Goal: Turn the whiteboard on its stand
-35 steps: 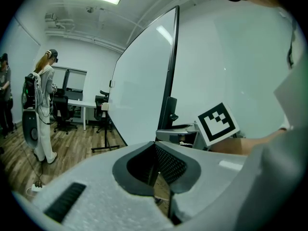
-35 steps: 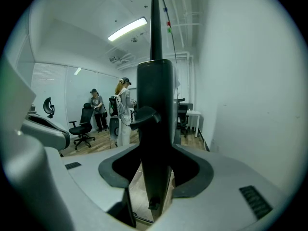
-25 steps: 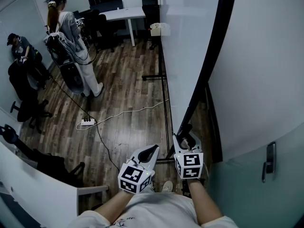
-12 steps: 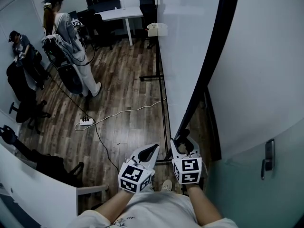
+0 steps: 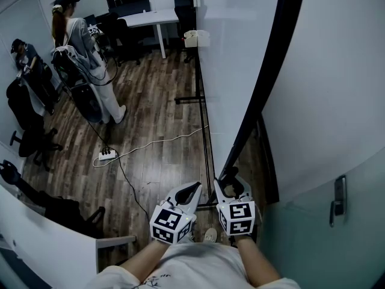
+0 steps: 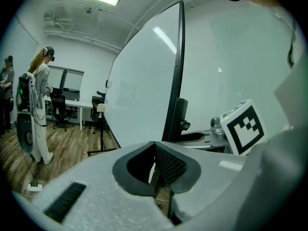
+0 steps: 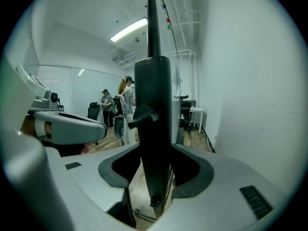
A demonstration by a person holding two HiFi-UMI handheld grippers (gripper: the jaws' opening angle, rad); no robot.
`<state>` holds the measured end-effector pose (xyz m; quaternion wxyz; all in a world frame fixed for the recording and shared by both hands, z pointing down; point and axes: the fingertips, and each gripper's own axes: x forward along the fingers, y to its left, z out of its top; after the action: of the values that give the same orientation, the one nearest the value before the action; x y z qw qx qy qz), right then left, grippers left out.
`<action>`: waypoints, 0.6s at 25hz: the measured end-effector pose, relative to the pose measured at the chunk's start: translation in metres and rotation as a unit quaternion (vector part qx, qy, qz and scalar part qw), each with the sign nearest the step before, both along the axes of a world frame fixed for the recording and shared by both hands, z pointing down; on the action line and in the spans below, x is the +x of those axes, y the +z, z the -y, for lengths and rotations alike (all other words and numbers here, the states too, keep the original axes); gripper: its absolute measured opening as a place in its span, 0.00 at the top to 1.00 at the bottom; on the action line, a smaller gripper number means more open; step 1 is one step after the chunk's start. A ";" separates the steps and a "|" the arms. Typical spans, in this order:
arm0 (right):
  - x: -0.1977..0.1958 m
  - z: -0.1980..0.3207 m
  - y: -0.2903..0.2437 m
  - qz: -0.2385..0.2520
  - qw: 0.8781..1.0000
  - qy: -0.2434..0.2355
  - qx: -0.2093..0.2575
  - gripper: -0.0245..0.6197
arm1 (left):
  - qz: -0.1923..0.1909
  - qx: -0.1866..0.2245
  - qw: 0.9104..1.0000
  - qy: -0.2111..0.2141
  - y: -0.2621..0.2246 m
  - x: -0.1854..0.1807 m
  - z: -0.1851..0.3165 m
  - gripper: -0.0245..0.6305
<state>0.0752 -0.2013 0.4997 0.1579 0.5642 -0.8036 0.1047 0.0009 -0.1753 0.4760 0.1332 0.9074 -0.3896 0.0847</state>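
The whiteboard [image 5: 234, 71] stands edge-on to me, its white face to the left and its black frame [image 5: 271, 71] running up the right. My right gripper [image 5: 230, 179] sits at the frame's lower end. In the right gripper view the black upright [image 7: 154, 129] fills the space between the jaws, and the right gripper [image 7: 152, 179] is shut on it. My left gripper [image 5: 191, 191] hangs just to the left, apart from the board, shut and holding nothing. In the left gripper view the whiteboard [image 6: 144, 95] rises beyond the left gripper [image 6: 155, 174].
A white wall with a door handle [image 5: 335, 203] stands close on the right. The stand's foot bar [image 5: 191, 99] lies on the wooden floor. A power strip [image 5: 108, 155] and its cable trail across the floor. Two people [image 5: 78, 47], office chairs and a desk [image 5: 150, 18] fill the far left.
My right gripper has shifted slightly left and settled against the frame's lower end. The left gripper has stayed put. The standing person has moved a little further off.
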 end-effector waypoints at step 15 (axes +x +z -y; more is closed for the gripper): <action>-0.013 -0.040 -0.011 0.006 1.000 0.005 -0.025 0.77 | -0.004 -0.006 1.000 0.006 -0.008 -0.013 -0.009 0.95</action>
<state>0.0625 -0.1609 0.4890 0.1665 0.5637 -0.7987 0.1287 -0.0118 -0.1668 0.4680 0.1398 0.9091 -0.3831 0.0847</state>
